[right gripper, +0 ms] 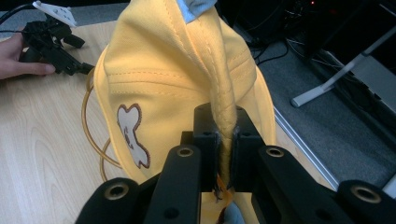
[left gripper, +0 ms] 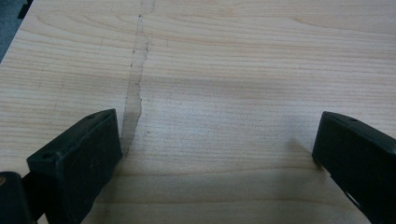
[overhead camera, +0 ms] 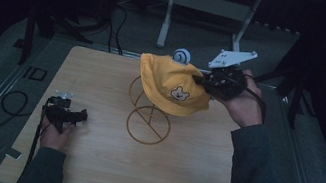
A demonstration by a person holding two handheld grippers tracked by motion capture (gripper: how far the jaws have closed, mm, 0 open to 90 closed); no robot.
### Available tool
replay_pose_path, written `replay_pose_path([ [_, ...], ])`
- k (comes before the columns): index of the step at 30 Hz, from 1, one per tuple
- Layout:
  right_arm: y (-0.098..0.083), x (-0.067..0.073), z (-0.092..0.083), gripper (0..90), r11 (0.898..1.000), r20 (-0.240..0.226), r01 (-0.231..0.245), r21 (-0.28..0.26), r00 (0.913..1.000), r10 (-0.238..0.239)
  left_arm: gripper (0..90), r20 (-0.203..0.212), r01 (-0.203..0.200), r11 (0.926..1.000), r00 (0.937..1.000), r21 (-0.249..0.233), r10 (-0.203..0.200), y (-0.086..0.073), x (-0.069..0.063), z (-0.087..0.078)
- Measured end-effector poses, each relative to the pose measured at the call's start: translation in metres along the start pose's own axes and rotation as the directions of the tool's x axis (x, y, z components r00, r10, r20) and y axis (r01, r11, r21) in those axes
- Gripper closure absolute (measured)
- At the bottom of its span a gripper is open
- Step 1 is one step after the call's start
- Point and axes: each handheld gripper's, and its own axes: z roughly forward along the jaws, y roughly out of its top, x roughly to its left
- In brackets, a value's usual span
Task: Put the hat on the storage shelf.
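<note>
One hat [overhead camera: 172, 85], one wire stand [overhead camera: 148, 122], two grippers.

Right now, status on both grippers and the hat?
Right gripper shut on yellow hat over wire stand. Left gripper open, resting on table. Nothing obstructing.

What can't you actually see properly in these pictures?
- Top of the wire stand, high view: covered by the yellow hat.
- Small grey-blue thing above the hat: too small to identify.
- Bear patch, right gripper view: partly hidden by the right gripper.
</note>
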Motion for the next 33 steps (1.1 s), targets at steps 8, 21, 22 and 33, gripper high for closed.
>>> replay_pose_path([
  [8,0.013,0.004,0.014,84.1,1.0,-0.018,0.011,0.007,0.9998,-0.01,1.3,0.0,0.0,1.0,1.0,0.0,0.0,0.0,0.0,0.0],
  [21,0.04,0.015,0.038,83.0,0.999,-0.055,0.032,0.024,0.998,-0.031,1.3,0.001,-0.002,1.0,1.0,0.004,0.002,0.0,0.0,0.0],
  [22,0.04,0.015,0.038,83.0,0.999,-0.055,0.032,0.024,0.998,-0.031,1.3,0.001,-0.002,1.0,1.0,0.004,0.002,0.0,0.0,0.0],
  [33,0.063,0.028,0.061,82.3,0.998,-0.062,0.049,0.045,0.997,-0.047,1.3,0.001,-0.001,1.0,1.0,0.003,0.001,0.0,0.0,0.0],
])
